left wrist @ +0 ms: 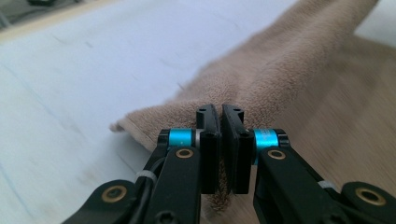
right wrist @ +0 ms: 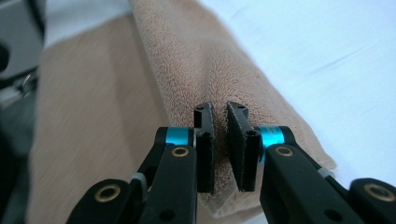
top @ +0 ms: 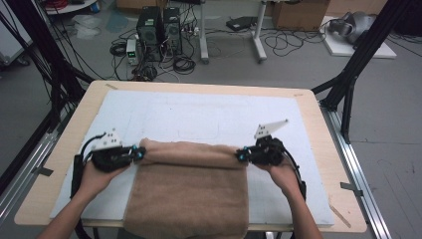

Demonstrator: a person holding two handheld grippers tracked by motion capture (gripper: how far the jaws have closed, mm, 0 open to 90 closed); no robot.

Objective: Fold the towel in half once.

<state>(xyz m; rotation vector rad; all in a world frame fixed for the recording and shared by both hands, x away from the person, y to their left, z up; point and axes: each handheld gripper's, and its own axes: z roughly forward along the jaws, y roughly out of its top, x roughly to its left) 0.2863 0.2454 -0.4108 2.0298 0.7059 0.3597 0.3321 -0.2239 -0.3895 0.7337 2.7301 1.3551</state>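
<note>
High view: the tan terry-cloth towel point(top: 191, 191) lies on the near half of the table, its near end hanging over the table's front edge and its far edge raised into a fold between my hands. My left gripper point(top: 135, 154) has its fingers point(left wrist: 211, 140) pressed together on the towel's left end; my right gripper point(top: 242, 155) pinches the right end the same way, cloth caught between its fingers point(right wrist: 205, 144). Nothing else lies on the white sheet point(top: 199, 112) that covers the light wooden table point(top: 326, 149). Beyond the table's far edge, on the grey floor point(top: 388, 124), stand black computer towers point(top: 159, 30) among tangled cables point(top: 184, 62), the legs of a white stand point(top: 256, 35) and cardboard boxes point(top: 298, 14). Black frame struts point(top: 358, 64) flank the table on both sides.
</note>
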